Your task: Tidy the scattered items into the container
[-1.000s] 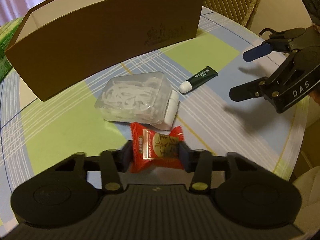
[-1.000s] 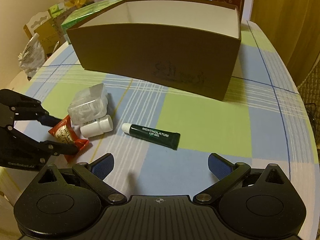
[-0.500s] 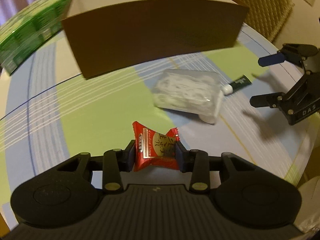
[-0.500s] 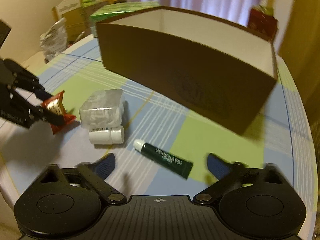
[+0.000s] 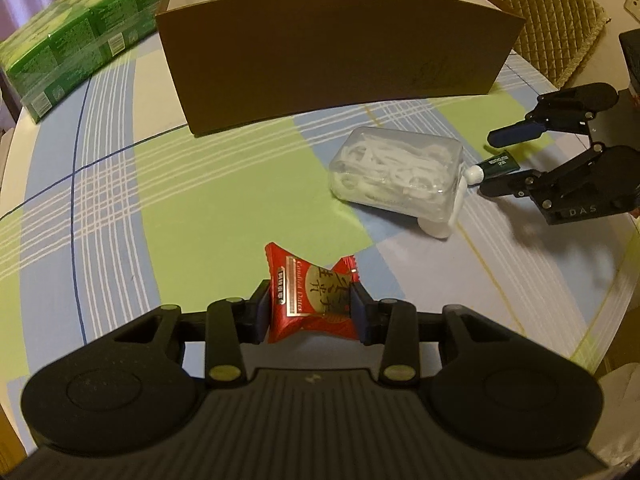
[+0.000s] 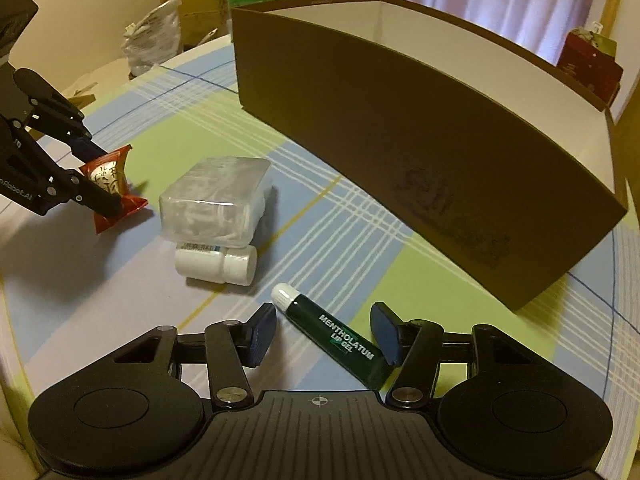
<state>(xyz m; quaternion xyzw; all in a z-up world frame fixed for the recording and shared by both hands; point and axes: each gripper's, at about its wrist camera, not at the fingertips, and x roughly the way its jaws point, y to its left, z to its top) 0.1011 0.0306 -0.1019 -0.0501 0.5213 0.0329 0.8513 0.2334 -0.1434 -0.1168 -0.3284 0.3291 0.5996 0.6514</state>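
My left gripper (image 5: 311, 307) is shut on a red candy packet (image 5: 310, 296), held just above the checked tablecloth; the same packet (image 6: 110, 188) shows at the left of the right wrist view. The open brown cardboard box (image 5: 328, 68) stands beyond, white inside. My right gripper (image 6: 325, 334) is open, its blue pads straddling a dark green lip gel tube (image 6: 336, 340) that lies flat on the cloth. A clear plastic case of white picks (image 6: 214, 204) rests on a small white bottle (image 6: 216, 264) between the two grippers.
A green shrink-wrapped pack (image 5: 76, 40) lies left of the box. A quilted chair back (image 5: 548, 20) stands behind the table at the right. Bags and cartons (image 6: 168, 32) sit beyond the table's far edge. The round table's rim (image 5: 612, 312) curves close on the right.
The left gripper has swung left and lifted with the candy packet. The right gripper has moved down and forward, bringing its open fingers around the lip gel tube.
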